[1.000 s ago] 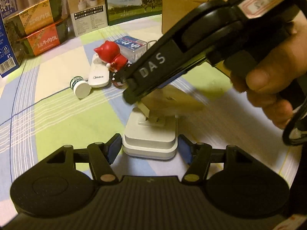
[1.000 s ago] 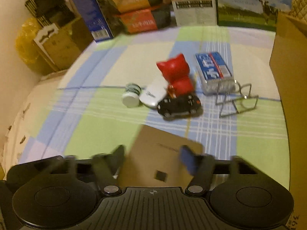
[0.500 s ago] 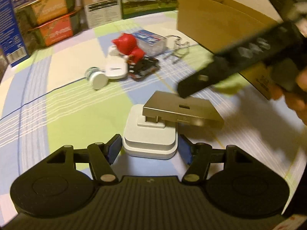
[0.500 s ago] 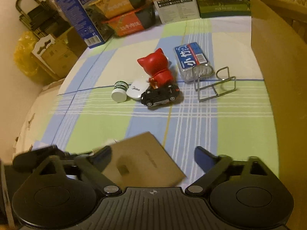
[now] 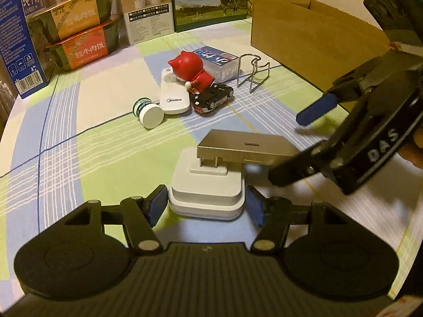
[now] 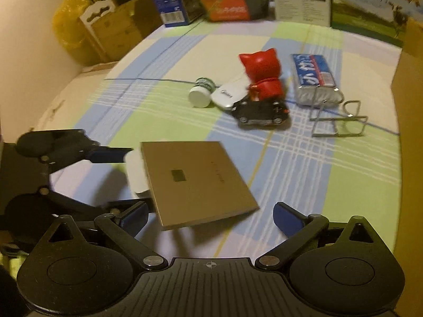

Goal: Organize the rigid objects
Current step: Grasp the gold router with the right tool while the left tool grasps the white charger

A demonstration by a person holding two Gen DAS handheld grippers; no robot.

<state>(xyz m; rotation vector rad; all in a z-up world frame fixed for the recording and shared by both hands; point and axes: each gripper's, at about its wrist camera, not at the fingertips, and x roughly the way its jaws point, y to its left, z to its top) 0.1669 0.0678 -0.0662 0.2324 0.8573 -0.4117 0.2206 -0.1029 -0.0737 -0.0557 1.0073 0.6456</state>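
Observation:
A white square base (image 5: 206, 189) with a gold metal plate (image 5: 247, 146) plugged on top sits on the checked cloth. My left gripper (image 5: 206, 206) is shut on the base, one blue pad on each side. My right gripper (image 6: 210, 218) is open and empty, its pads on either side of the plate's (image 6: 195, 182) near edge, not touching it. In the left wrist view the right gripper (image 5: 304, 142) comes in from the right. Behind lie a red cat figure (image 5: 191, 70), a black toy car (image 5: 212, 97), a white Midea remote (image 5: 173, 97) and a small white jar (image 5: 148, 112).
A blue-and-silver packet (image 5: 218, 62) and a wire stand (image 5: 252, 72) lie by the pile. An open cardboard box (image 5: 317, 37) stands at the right. Food and milk cartons (image 5: 79, 34) line the back edge. A yellow bag (image 6: 68, 23) sits off the table's left.
My right gripper let go of the gold plate, opened wide and drew back to the plate's right side. The left gripper stayed shut on the white base.

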